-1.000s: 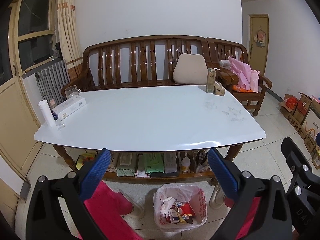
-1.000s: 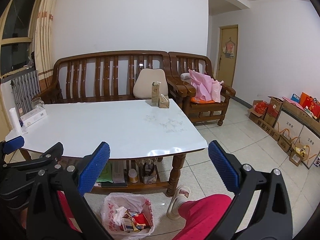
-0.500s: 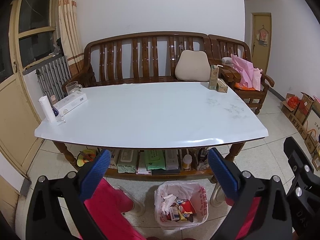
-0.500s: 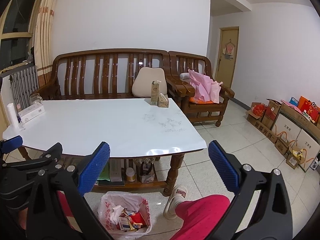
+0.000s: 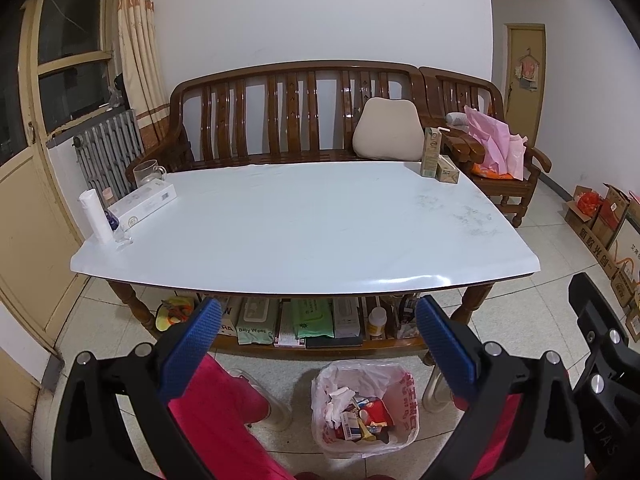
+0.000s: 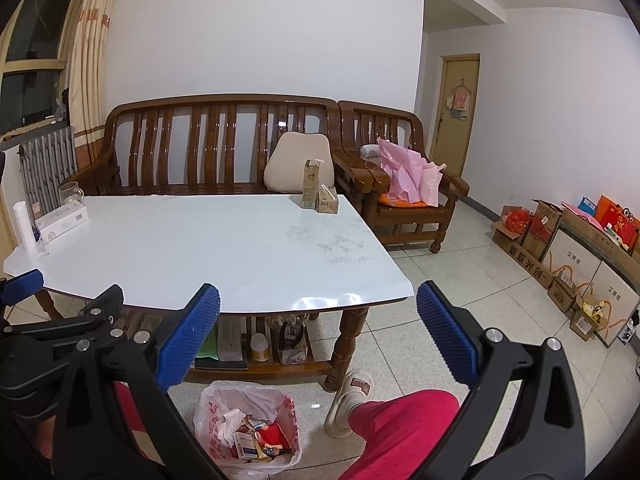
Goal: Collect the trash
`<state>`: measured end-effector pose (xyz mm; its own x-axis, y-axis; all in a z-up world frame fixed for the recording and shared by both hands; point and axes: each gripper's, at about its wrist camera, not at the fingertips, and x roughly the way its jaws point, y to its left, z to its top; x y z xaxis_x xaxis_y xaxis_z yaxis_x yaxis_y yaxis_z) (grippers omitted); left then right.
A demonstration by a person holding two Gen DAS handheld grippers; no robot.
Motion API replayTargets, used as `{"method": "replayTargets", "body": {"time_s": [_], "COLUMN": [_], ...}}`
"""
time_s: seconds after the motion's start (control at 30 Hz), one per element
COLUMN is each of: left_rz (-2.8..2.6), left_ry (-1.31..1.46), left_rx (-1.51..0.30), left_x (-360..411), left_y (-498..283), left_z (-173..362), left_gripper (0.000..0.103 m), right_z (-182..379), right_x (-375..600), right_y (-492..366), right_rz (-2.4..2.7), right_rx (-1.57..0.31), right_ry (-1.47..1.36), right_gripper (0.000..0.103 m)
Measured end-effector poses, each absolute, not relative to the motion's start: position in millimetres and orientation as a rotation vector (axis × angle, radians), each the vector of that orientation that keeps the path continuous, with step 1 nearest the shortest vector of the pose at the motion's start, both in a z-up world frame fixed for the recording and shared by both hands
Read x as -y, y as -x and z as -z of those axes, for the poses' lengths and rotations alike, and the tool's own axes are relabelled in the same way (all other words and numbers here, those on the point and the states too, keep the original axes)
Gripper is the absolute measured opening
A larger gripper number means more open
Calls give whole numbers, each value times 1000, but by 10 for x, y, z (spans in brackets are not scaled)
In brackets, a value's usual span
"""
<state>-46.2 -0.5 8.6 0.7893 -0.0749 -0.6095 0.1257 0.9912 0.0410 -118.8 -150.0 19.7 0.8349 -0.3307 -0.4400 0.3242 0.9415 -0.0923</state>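
Both the left tongs point(image 5: 318, 340) and the right tongs point(image 6: 318, 326) gape wide and hold nothing. The lined trash bin point(image 5: 366, 408), full of wrappers, stands on the floor below them, just before the white bench point(image 5: 304, 224).

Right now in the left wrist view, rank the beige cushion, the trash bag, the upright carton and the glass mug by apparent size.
1. Trash bag, though nearness inflates it.
2. Beige cushion.
3. Glass mug and upright carton: too alike to rank.
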Motion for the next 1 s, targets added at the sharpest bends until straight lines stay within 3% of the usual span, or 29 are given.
{"method": "replayTargets", "body": {"time_s": [1.0], "left_rz": [85], "left_ry": [-72], "left_rx": [-679], "left_x": [-68], "left_y": [389], "left_z": [-54], "left_gripper": [95], "right_z": [-155], "right_x": [1567], "right_y": [1127], "right_rz": [318], "right_rx": [-485], "right_ry": [9], "right_gripper": [96]}}
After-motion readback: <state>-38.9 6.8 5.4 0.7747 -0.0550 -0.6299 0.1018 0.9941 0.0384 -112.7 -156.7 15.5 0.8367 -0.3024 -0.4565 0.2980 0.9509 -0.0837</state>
